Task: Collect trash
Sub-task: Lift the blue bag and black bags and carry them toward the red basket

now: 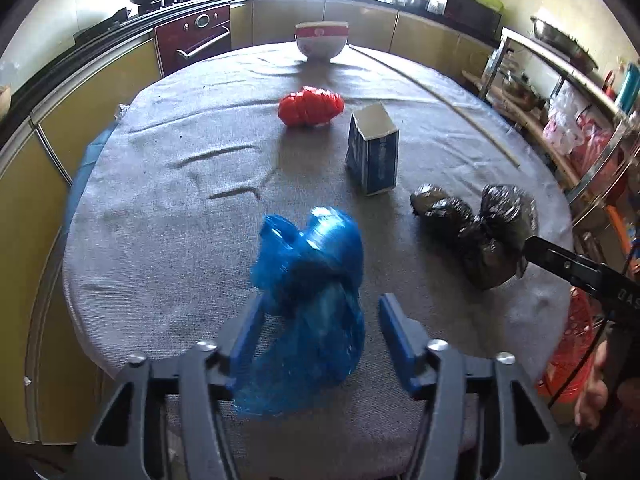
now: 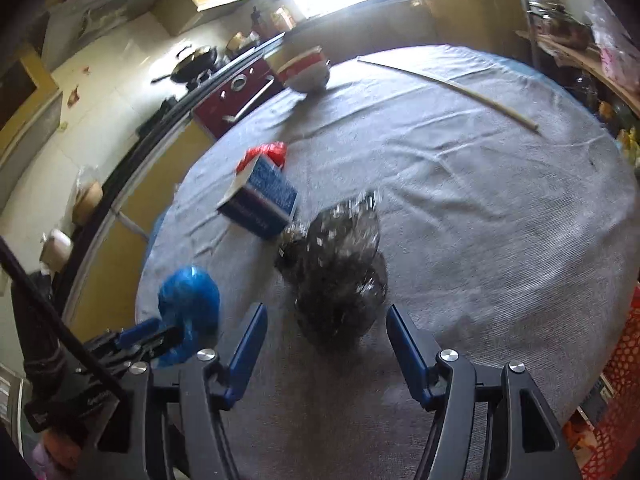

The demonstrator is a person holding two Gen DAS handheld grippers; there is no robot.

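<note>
Standing open-topped, blue carton (image 1: 373, 152) near red-banded bowl (image 1: 321, 41), contents unseen.

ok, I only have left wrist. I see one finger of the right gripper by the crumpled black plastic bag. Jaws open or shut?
Observer: Open. The right gripper has a finger on each side of the crumpled black plastic bag.
Operator: Pads pressing on it?
Observer: No, both blue pads look clear of it; the grey tablecloth shows beside the left one.
</note>
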